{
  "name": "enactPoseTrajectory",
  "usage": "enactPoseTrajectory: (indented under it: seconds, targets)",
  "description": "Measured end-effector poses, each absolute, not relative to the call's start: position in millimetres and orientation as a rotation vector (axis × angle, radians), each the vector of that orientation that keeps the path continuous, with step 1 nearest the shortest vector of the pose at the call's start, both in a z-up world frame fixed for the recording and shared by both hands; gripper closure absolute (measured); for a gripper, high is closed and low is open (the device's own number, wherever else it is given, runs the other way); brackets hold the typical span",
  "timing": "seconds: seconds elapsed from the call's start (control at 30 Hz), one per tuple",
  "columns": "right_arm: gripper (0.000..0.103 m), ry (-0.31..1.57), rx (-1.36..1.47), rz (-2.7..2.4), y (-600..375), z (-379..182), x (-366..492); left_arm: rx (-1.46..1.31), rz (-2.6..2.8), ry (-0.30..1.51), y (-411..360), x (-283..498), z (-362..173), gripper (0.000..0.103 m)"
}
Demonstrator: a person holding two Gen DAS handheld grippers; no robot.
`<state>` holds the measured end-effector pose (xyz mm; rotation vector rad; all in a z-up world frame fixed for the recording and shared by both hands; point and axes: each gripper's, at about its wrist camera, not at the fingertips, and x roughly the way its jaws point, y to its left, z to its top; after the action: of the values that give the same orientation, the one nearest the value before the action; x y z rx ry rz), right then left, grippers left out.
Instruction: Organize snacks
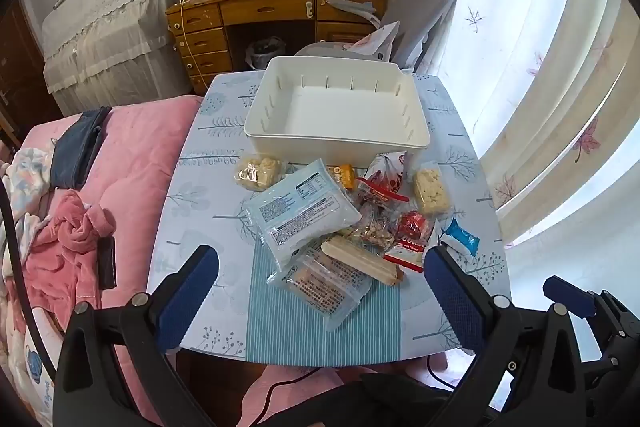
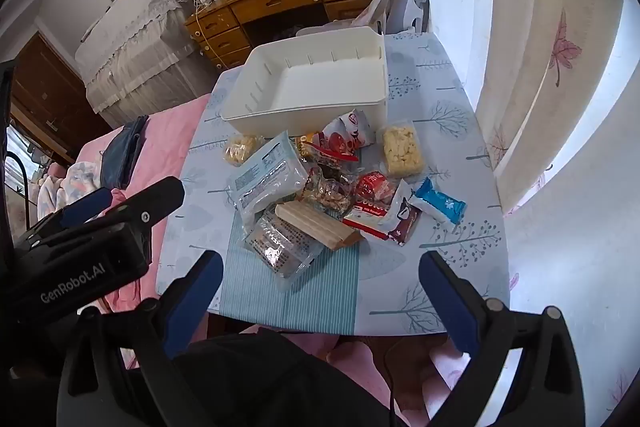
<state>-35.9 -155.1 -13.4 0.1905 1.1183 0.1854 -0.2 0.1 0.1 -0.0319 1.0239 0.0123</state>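
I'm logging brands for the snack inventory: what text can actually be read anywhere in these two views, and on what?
"GenRobot.AI": on the black body of the left gripper, seen from the right wrist view.
Large pale blue packet: blocks of print, too small to read.
Red-and-white packet: lettering blurred, unreadable.
Clear wafer packet: print too small.

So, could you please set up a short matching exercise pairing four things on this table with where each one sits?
Things:
1. white bin
2. small blue packet
3. large pale blue pack
4. left gripper

Places or states:
A. at the pile's right edge, nearest the curtain
B. open, holding nothing, above the near table edge
C. behind the pile, nothing inside
D. lying on the left of the pile, label side up

Pairs: 1-C, 2-A, 3-D, 4-B
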Motion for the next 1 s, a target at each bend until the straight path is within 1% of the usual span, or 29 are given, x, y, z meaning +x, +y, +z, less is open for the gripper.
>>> enactPoseTrajectory:
  seconds: [0.67,1.0]
  targets:
    - [0.004,1.112,0.188,0.192,-148,-15,-36,-0.025,0.019,1.009,-1,4,5,0.001]
    - [0.004,1.103,0.220,0.212,-147,-15,-36,0.039,0.036,1.024,-2,4,8,0.001]
